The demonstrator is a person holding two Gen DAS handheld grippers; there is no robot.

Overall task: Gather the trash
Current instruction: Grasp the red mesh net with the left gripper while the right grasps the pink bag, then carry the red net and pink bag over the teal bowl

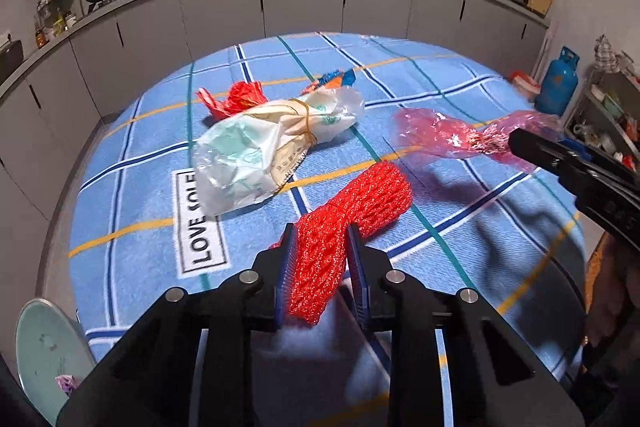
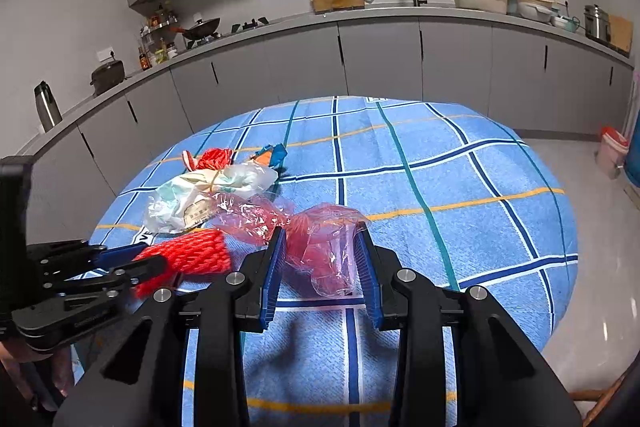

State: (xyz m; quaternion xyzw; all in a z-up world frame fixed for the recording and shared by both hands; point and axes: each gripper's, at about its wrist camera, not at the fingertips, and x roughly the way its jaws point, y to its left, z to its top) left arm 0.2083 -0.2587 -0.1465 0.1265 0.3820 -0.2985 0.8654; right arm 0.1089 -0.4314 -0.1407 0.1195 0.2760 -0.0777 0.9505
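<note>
Left tool (image 1: pixel 320 239) clamped on red foam net (image 1: pixel 352 215), pads pressed into its near end. Right tool (image 2: pixel 320 243) clamped on crumpled pink plastic wrap (image 2: pixel 320 243), held off the blue checked desk (image 2: pixel 460 187). Ahead and left of both tools, white bag bundle (image 1: pixel 260 151); behind it, red scrap (image 1: pixel 244 95) and blue-orange wrapper (image 1: pixel 336 79).
</note>
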